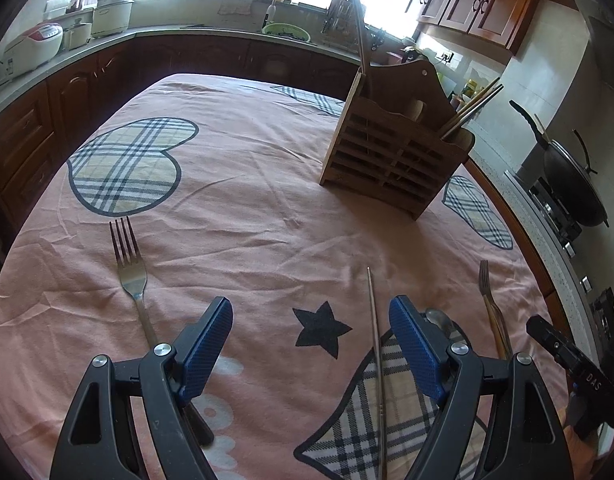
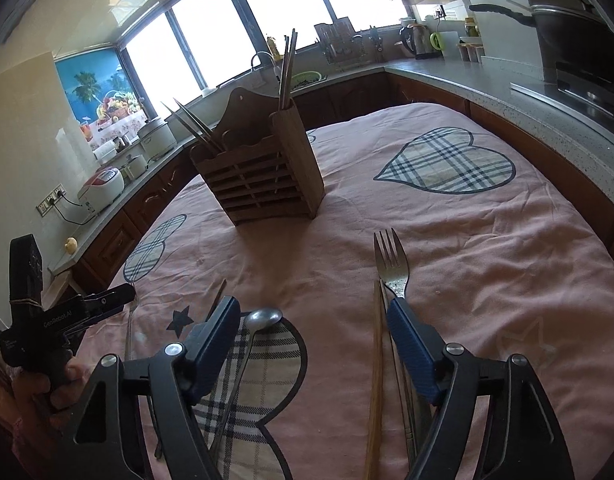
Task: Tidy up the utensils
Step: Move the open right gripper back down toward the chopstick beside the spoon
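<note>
A slatted wooden utensil holder (image 1: 395,160) (image 2: 263,176) stands on the pink tablecloth (image 1: 247,208), with chopsticks (image 2: 287,68) upright in it. In the left wrist view a fork (image 1: 129,264) lies at left. A metal chopstick (image 1: 375,340) runs just inside the right finger of my left gripper (image 1: 311,308), which is open and holds nothing. In the right wrist view my right gripper (image 2: 313,308) is open low over the cloth. A spoon (image 2: 263,318) and a wooden chopstick (image 2: 377,360) lie between its fingers, untouched. A second fork (image 2: 393,264) pokes out ahead of its right finger.
Dark wood cabinets with a grey counter (image 2: 507,80) wrap around the table. A rice cooker (image 2: 103,188) sits at left and a black wok (image 1: 575,184) on the stove at right. A hand (image 2: 35,392) holds the left gripper at the right wrist view's left edge.
</note>
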Available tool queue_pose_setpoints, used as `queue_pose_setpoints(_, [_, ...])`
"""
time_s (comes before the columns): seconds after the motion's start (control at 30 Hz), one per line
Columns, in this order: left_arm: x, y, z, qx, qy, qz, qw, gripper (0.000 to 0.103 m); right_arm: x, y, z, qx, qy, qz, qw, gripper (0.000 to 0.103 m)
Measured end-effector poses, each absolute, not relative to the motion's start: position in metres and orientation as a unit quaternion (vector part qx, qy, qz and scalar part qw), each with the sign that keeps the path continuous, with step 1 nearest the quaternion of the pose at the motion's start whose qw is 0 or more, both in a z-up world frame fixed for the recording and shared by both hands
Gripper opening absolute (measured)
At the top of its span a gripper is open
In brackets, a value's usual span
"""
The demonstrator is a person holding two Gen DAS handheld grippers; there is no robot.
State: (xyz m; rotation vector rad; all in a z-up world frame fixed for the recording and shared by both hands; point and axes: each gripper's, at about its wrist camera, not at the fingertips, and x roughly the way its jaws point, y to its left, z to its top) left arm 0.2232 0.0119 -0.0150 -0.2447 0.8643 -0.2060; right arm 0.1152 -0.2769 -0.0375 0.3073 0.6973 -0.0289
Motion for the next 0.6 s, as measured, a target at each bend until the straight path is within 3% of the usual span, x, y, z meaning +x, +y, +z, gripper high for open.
queue_pose_setpoints(0.1, [0.232, 0.001, -0.02, -0.096, 0.435, -0.106, 0.889, 0.079, 0.122, -0.277, -0.047, 0.148, 0.363, -0.011, 0.92, 0.058])
queue_pose_setpoints(0.23, [0.246, -0.015, -0.025, -0.074, 0.455, -0.121, 0.879, 0.079, 0.13, -0.277, -0.057, 0.145, 0.384, -0.013, 0.912, 0.053])
queue_pose_setpoints(0.47, [0.27, -0.036, -0.035, -0.043, 0.476, -0.139, 0.867, 0.078, 0.146, -0.282, -0.068, 0.135, 0.417, -0.026, 0.898, 0.051])
queue_pose_setpoints(0.6, [0.287, -0.047, -0.045, -0.027, 0.489, -0.141, 0.86, 0.072, 0.154, -0.286, -0.077, 0.132, 0.434, -0.031, 0.891, 0.049])
